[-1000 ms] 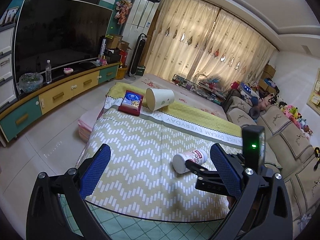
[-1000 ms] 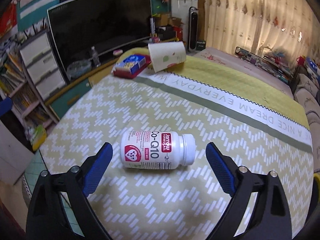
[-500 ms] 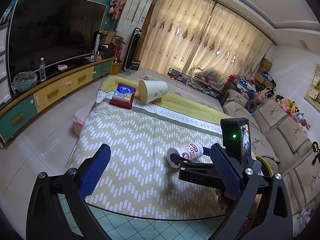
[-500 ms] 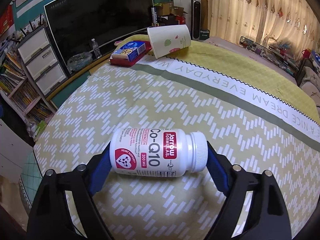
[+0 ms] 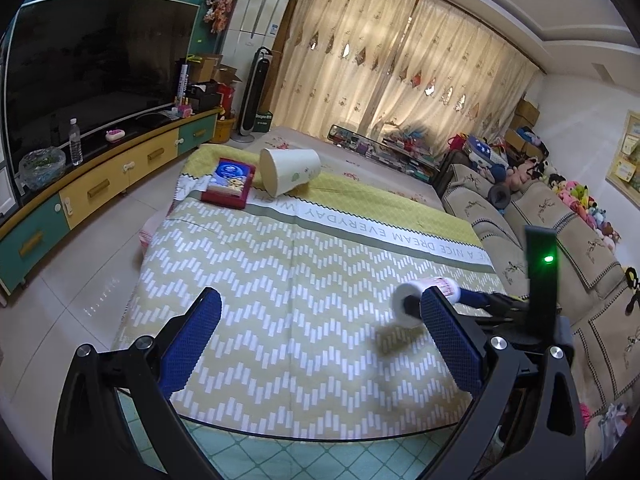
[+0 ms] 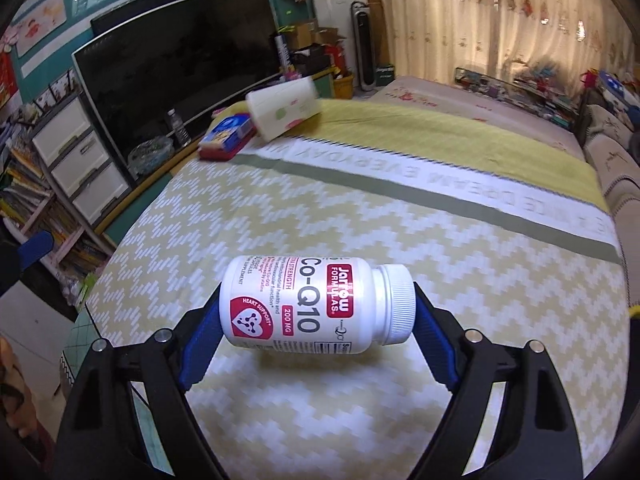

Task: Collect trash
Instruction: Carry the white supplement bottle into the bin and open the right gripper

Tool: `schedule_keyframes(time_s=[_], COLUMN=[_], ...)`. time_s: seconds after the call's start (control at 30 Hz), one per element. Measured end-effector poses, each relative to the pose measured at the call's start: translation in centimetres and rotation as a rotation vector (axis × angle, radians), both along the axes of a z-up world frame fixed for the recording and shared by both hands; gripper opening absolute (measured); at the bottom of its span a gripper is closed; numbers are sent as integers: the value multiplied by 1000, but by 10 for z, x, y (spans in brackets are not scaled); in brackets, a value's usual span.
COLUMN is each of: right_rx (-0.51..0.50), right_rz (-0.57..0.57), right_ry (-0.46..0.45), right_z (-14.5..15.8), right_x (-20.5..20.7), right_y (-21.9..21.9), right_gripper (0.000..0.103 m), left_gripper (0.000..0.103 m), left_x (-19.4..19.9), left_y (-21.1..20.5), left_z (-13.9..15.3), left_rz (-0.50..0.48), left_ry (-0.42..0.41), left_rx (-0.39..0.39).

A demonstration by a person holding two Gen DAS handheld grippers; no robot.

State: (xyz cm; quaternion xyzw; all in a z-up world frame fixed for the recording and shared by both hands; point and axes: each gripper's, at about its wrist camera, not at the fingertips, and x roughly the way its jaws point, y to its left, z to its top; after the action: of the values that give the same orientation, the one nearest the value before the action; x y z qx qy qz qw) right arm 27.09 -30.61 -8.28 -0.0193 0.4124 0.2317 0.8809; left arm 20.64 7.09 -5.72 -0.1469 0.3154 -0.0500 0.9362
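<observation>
**A lived-in family living room**

This is a home; ahead and to the left of the left gripper a large dark television [image 5: 92,68] stands on a long teal-and-yellow cabinet [image 5: 100,184]; straight ahead lies a low table under a zigzag-patterned cloth [image 5: 288,288]; far ahead hang cream curtains [image 5: 400,80]; to the right runs a beige sofa [image 5: 560,232] lined with soft toys [image 5: 576,196]; a tall floor-standing air conditioner [image 5: 256,40] fills the corner.
</observation>
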Motion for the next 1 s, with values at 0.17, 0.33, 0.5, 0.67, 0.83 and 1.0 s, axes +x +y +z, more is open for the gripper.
schedule_keyframes(time_s=[0.17, 0.33, 0.5, 0.67, 0.83, 1.0], right_rx=[29, 42, 56, 32, 0, -34], right_rz=[-109, -274, -461, -616, -750, -836], right_ry=[-28, -45, -45, -25, 22, 66], right_z=[11, 14, 9, -6, -30, -52], right_x=[-7, -13, -15, -12, -3, 3], right_y=[-60, -135, -213, -276, -331, -365], right_gripper=[81, 81, 81, 81, 81, 81], left_gripper=[98, 98, 98, 98, 98, 98], left_x=[8, 16, 26, 33, 42, 51], left_y=[-13, -29, -45, -63, -76, -83], left_z=[0, -1, -3, -5, -7, -11], left_rz=[-23, -51, -77, -107, -125, -135], left_ry=[10, 24, 41, 53, 68, 86], left_rx=[17, 35, 51, 73, 87, 97])
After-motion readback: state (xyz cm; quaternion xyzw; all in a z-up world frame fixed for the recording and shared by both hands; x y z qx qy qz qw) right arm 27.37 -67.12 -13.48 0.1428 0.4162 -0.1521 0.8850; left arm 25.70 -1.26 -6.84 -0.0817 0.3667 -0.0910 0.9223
